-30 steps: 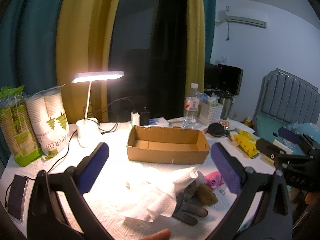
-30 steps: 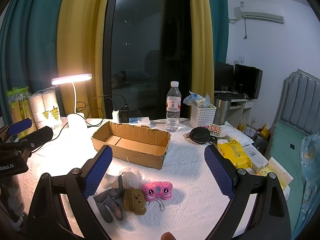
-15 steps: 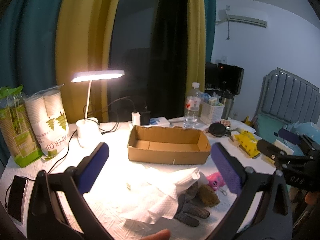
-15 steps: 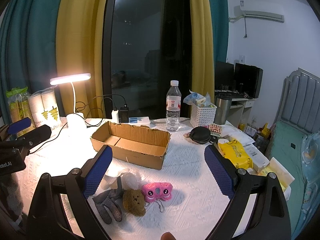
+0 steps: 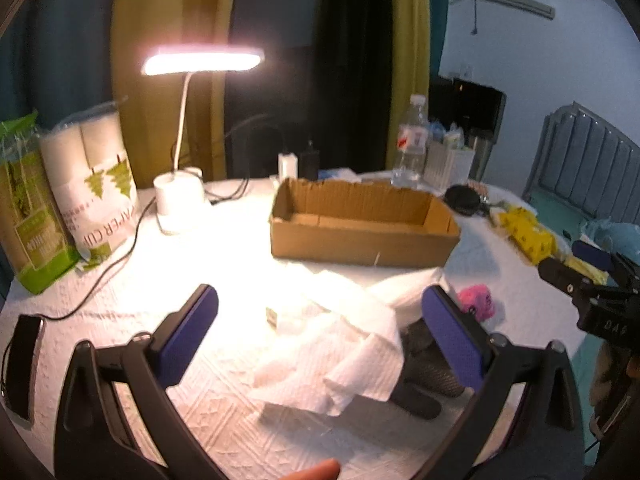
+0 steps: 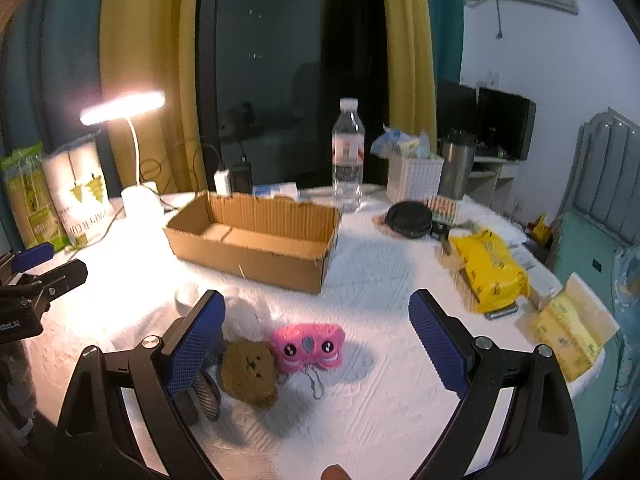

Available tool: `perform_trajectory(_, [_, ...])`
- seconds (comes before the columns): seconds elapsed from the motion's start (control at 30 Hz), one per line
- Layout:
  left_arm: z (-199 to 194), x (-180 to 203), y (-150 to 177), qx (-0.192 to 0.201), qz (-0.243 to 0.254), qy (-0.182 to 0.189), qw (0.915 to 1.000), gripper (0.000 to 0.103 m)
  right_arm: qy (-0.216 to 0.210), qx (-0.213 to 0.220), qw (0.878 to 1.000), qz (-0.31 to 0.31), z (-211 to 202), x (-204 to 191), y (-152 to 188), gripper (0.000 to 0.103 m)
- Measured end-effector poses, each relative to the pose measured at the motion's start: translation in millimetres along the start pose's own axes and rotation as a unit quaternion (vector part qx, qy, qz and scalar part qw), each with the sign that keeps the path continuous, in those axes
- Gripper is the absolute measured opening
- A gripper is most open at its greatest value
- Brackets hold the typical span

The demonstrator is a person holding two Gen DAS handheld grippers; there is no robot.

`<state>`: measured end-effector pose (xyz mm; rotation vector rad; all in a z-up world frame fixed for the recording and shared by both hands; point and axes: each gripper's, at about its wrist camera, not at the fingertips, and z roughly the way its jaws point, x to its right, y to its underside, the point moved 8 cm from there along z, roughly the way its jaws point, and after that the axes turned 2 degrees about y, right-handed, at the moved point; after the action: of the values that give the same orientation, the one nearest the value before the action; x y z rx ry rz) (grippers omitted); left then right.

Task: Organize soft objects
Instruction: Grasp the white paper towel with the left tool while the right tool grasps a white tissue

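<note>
Between the spread fingers of the right tool point(image 6: 316, 336) lie the pink plush point(image 6: 307, 347) and brown bear point(image 6: 249, 372); left tool point(image 5: 320, 336), also released, frames the paper towel point(image 5: 340, 356); cardboard box point(image 6: 256, 240) beyond sits empty; nothing sorted yet.

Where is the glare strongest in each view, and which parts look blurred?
Left wrist view: the desk lamp overexposes the tablecloth beneath; the paper towel looks soft. Right wrist view: milder glare at left; the yellow packet is motion-smeared.

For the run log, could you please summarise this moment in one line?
left gripper: open over white paper towel | right gripper: open over pink plush toy | cardboard box: empty
</note>
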<state>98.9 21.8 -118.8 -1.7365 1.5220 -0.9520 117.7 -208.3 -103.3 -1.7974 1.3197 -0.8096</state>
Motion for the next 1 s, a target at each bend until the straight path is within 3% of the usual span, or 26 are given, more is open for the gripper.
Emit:
perform_trajectory(0.27, [27.8,-0.6,19.4,-0.039,0.005,-0.004,0.9992,0.102,-0.031,-0.031,0.999,0.007,27.0,1.6,17.4,0.095])
perform_trajectory(0.57, [58.1,21.1,42.6,-0.096,0.035,0.029,0.9943,0.101,-0.106,-0.032,0.993,-0.040,40.5,-39.0,12.2,0.095])
perform_trajectory(0.63, [65.7,17.8,47.8,-0.113,0.033,0.029,0.9926,0.086,-0.119,-0.037,0.991,-0.057,43.7,-50.5,12.7,0.095])
perform_trajectory(0.83, [70.3,7.0,56.0,-0.129,0.009,0.049,0.9904,0.059,-0.150,-0.037,0.982,-0.108,53.0,-90.3,11.1,0.084])
perform_trajectory(1.0, [68.9,1.8,56.6,-0.131,0.003,0.072,0.9888,0.035,-0.160,-0.044,0.977,-0.130,64.7,-111.3,8.2,0.061])
